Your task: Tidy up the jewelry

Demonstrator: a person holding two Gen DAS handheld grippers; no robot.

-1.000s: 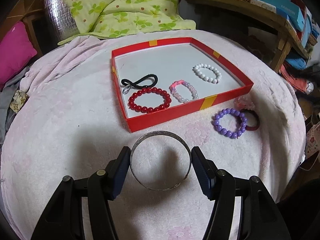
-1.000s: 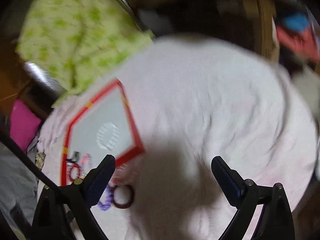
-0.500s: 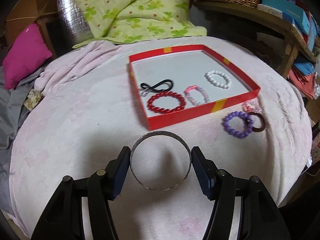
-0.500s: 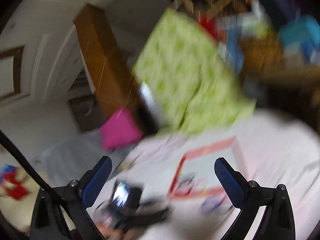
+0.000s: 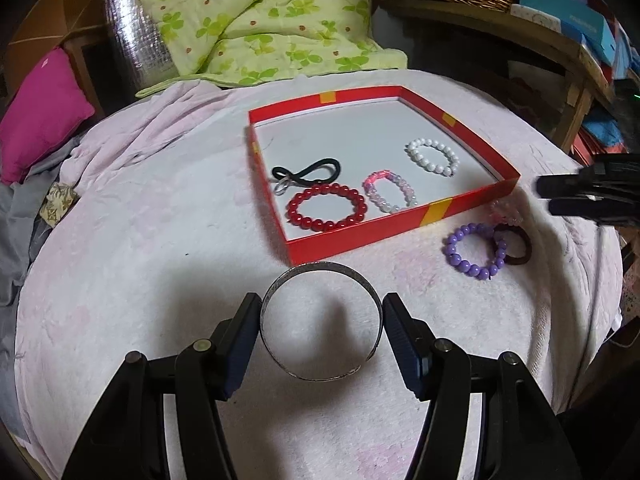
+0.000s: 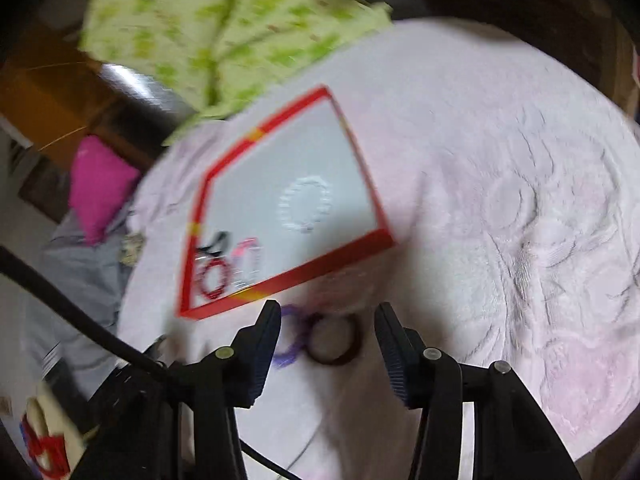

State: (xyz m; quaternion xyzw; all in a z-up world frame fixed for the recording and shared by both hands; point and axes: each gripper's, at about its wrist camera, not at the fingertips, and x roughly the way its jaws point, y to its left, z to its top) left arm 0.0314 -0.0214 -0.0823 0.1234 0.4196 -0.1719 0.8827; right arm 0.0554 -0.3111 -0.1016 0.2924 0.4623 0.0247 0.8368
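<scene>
Left gripper clamps silver bangle; right gripper closing, empty, view blurred.

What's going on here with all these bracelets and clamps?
Someone is sorting jewelry into a red tray on a pink blanket. The left gripper holds a silver bangle just short of the tray, which already has four bracelets and a black hair tie. The right gripper, its jaws closing with nothing gripped yet, is over a purple bracelet and brown hair tie outside the tray.
</scene>
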